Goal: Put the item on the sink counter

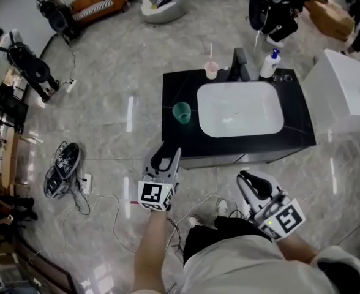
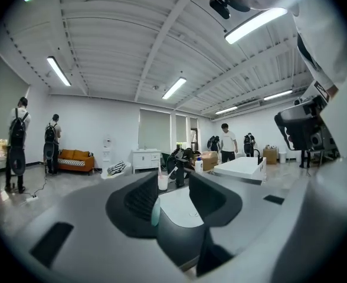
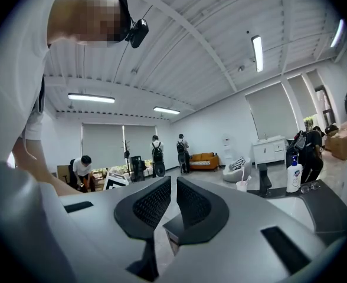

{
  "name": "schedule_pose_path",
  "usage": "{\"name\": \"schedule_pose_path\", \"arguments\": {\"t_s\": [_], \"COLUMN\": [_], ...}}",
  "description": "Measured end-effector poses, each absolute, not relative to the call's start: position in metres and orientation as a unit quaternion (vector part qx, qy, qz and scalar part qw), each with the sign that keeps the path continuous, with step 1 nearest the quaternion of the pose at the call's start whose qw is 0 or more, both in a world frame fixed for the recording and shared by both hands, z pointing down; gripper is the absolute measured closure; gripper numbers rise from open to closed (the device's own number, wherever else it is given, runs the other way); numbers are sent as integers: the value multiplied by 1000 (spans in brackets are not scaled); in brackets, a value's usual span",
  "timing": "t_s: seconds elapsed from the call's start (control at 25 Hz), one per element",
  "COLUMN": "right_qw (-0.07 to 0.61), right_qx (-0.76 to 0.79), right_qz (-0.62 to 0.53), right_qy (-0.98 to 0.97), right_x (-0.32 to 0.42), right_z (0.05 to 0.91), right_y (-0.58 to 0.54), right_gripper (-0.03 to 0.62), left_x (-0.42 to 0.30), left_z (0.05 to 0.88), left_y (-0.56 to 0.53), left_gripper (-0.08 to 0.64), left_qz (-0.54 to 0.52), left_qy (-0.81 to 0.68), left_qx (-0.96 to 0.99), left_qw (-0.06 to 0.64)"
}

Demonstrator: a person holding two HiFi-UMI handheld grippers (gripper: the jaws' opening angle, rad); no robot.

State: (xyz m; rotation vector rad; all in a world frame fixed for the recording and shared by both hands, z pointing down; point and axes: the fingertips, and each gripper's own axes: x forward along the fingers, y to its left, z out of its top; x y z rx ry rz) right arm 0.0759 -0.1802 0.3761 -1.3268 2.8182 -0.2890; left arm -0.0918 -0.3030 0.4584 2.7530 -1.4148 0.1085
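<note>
A green cup [image 1: 181,111] stands upright on the black sink counter [image 1: 174,139], left of the white basin [image 1: 240,109]. My left gripper [image 1: 168,156] hovers in front of the counter's front left edge, short of the cup, jaws apart with nothing between them. In the left gripper view the gripper [image 2: 173,180] faces the basin [image 2: 185,208], and a teal sliver of the cup [image 2: 154,212] shows beside the left jaw. My right gripper [image 1: 251,180] hangs lower right, off the counter. In its own view the right gripper [image 3: 174,186] has its jaws almost together and empty.
At the counter's back stand a pink cup with a toothbrush [image 1: 211,70], a black faucet [image 1: 239,65] and a soap bottle [image 1: 270,64]. A white cabinet [image 1: 345,90] stands to the right. Cables and a bag [image 1: 63,167] lie on the floor at left. People stand far off.
</note>
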Motion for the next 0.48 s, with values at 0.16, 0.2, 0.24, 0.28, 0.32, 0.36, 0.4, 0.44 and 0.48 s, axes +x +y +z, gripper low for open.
{"name": "schedule_pose_path", "arguments": {"t_s": [0.16,0.2,0.24,0.28,0.32,0.36,0.4,0.44,0.48], "right_qw": [16,16,17,18,18,19,18,18,18], "right_qx": [-426,-427,-428,-428,-429,-428,-428,-426,-425], "right_qz": [-85,-83,-81,-79,-78,-76,-75,-73,-71], "right_qy": [901,900,900,900,900,900,901,901,902], "right_x": [72,72,72,71,70,69,68,66,65], "right_z": [366,365,363,362,360,359,358,357,356], "right_y": [-177,-176,-175,-174,-172,-171,-171,-170,-169], "right_gripper": [538,538,538,538,538,538,538,538,538], "left_x": [-102,-104,-106,-107,-108,-109,-109,-110,-111], "left_z": [452,452,451,450,449,447,446,444,443], "left_y": [-289,-285,-282,-280,-277,-275,-273,-270,-269], "left_gripper": [436,436,437,443,450,460,475,485,498], "left_qz": [6,5,6,7,8,7,6,4,2], "left_qy": [-472,-472,-472,-473,-473,-474,-476,-479,-481], "left_qx": [881,881,881,881,880,880,879,877,876], "left_qw": [38,38,36,35,34,34,33,33,32]}}
